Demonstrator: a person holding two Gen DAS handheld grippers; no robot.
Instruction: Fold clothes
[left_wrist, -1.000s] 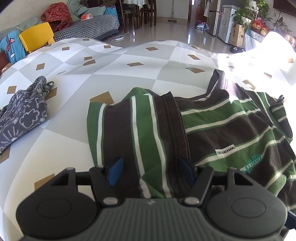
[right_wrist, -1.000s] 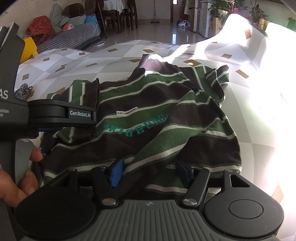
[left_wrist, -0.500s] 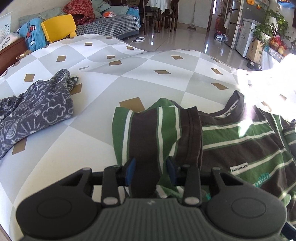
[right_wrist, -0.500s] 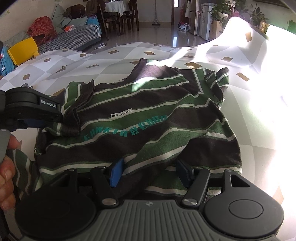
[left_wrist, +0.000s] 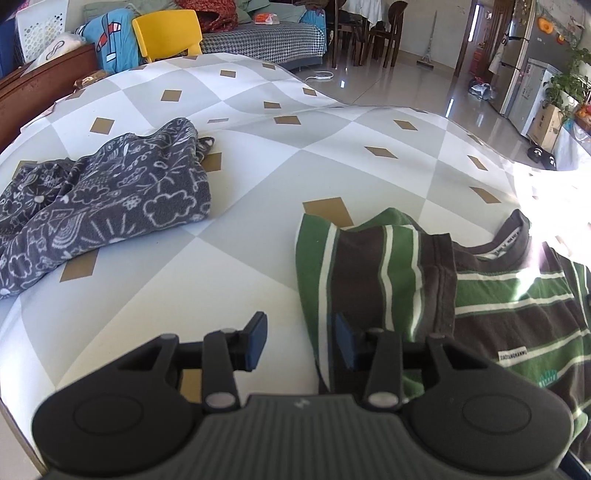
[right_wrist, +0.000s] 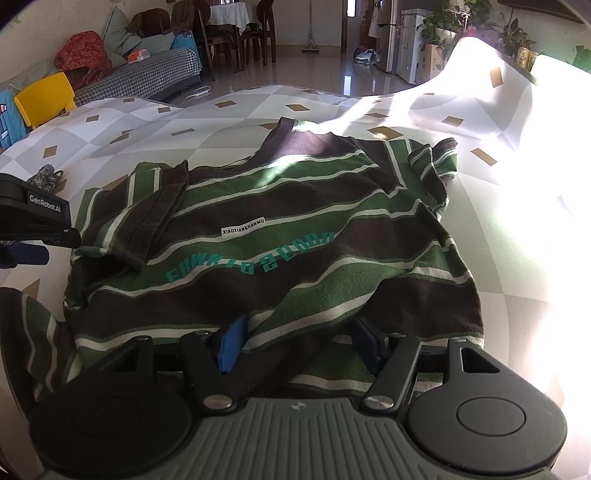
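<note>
Two handheld grippers work a green-and-brown striped T-shirt lying on a diamond-patterned cloth. Low at the shirt's left edge, the left gripper sits with jaws parted and empty, beside the sleeve folded inward. Level at the near hem, the right gripper has fingers spread, fabric bunched between them. A grey patterned garment lies well apart.
</note>
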